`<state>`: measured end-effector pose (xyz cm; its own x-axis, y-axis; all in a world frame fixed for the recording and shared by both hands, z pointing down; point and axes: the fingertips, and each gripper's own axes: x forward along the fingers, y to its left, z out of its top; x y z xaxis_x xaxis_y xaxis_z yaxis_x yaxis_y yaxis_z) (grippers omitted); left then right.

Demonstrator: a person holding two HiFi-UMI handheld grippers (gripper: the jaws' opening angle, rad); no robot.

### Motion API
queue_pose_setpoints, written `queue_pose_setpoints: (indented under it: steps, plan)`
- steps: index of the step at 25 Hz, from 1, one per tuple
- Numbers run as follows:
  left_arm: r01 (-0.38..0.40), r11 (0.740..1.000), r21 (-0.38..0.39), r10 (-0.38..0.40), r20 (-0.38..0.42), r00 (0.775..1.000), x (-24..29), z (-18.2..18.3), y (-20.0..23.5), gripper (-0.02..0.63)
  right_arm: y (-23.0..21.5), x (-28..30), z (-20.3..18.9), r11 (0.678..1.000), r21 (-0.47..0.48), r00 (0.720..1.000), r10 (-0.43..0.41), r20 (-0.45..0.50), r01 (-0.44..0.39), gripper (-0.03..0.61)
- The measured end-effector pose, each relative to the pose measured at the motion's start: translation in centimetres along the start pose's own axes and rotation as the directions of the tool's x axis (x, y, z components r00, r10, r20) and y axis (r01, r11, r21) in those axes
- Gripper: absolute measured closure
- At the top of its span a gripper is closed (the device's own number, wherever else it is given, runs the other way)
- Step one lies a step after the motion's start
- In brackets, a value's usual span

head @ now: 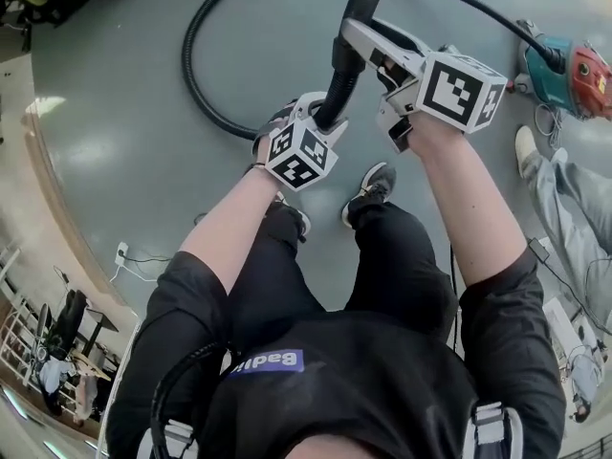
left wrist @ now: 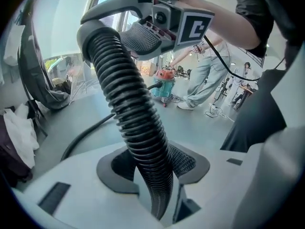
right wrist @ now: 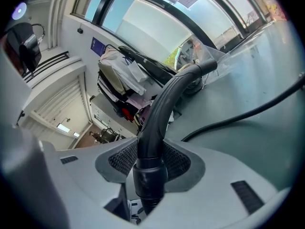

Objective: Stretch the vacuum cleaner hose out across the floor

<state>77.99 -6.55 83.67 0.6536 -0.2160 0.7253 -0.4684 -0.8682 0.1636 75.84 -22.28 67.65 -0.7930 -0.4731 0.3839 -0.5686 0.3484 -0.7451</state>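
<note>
Above the glossy grey floor (head: 115, 161), the ribbed black vacuum hose (head: 188, 60) is clamped by the left gripper (head: 330, 118) and the right gripper (head: 351, 48), its slack looped below. Lettering on the purple chest patch (head: 266, 361) cannot be read.

The grey floor (head: 105, 113) fills most of the head view beneath me. At its right edge stands another person (head: 574, 208) in pale jeans, with one white shoe (head: 526, 148) showing. Lower left, a small white plug block (head: 121, 253) lies by the wall with a thin cable. In my right gripper view, centre left, a rack (right wrist: 119, 80) is heaped with bags and clothes — windows (right wrist: 152, 18) run above it.
</note>
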Motion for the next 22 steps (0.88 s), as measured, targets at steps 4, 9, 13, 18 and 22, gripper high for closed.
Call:
queue_pose_setpoints:
  steps: [4,9,13,18,22]
  plan:
    - [0.022,0.999,0.029,-0.021,-0.03,0.999,-6.3,2.6,-2.3,0.425,6.9,-2.6,1.7,1.0,-0.012,0.999,0.011,-0.036,-0.012,0.417]
    - [0.046,0.994,0.102,-0.04,-0.059,0.997,-14.3,6.2,-6.2,0.43,15.4,-7.9,3.3,0.996,0.012,0.995,0.089,-0.05,-0.089,0.414]
    - [0.059,0.986,0.158,-0.05,-0.058,0.997,-20.6,8.8,-8.9,0.43,22.3,-10.8,4.6,0.983,0.004,0.98,0.185,-0.078,-0.185,0.405]
    - [0.051,0.972,0.228,-0.049,-0.018,0.999,-31.1,9.0,-9.9,0.43,33.7,-9.4,5.4,0.934,0.075,0.929,0.357,-0.099,-0.35,0.373]
    - [0.088,0.951,0.298,-0.083,-0.03,0.996,-36.6,8.4,-10.9,0.43,40.9,-9.0,7.4,0.852,0.093,0.853,0.52,-0.041,-0.515,0.37]
